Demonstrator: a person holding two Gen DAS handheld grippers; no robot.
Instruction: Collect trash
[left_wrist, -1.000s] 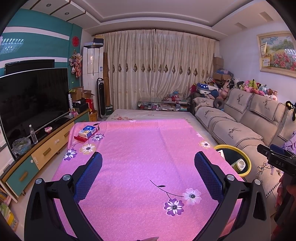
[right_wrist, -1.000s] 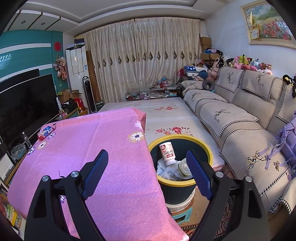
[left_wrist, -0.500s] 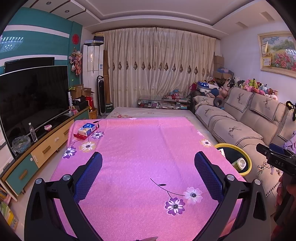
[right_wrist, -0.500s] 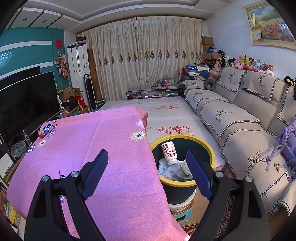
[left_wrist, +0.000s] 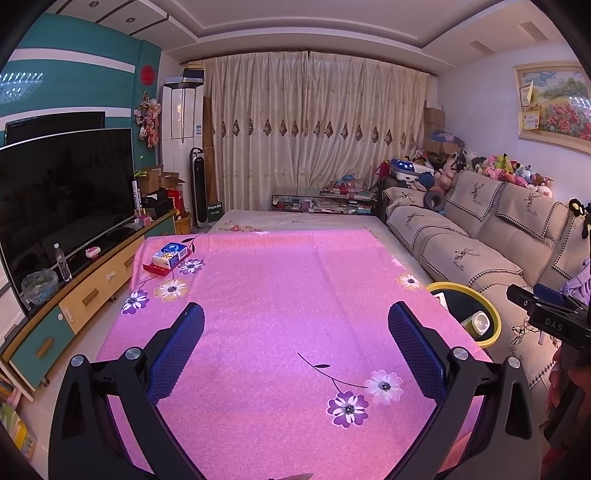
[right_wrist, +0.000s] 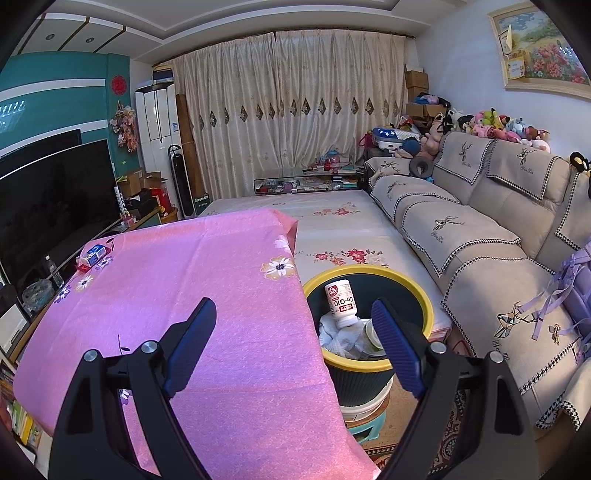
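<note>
A dark bin with a yellow rim (right_wrist: 424, 295) (left_wrist: 493, 314) stands beside the right edge of the table. Inside it lie a white Co-Q10 bottle (right_wrist: 341, 302), crumpled white paper (right_wrist: 338, 338) and a green-lidded jar (left_wrist: 476, 325). My right gripper (right_wrist: 295, 325) hangs open over the table edge and the bin, nothing between its fingers. My left gripper (left_wrist: 295, 325) stands open above the pink flowered tablecloth (left_wrist: 280, 295), holding nothing. A blue tissue pack (left_wrist: 170, 254) on a red box (left_wrist: 155, 269) sits at the table's far left corner.
A beige sofa (right_wrist: 480, 236) runs along the right, a TV (left_wrist: 62, 195) on a low cabinet (left_wrist: 92, 291) along the left. A floral mat (right_wrist: 332, 221) lies beyond the table. The bin rests on a stool (right_wrist: 369, 424). A hand with the other gripper's body (left_wrist: 554, 325) shows at the right edge.
Both views have drifted only slightly. Both grippers stay open and the bin's contents have not moved.
</note>
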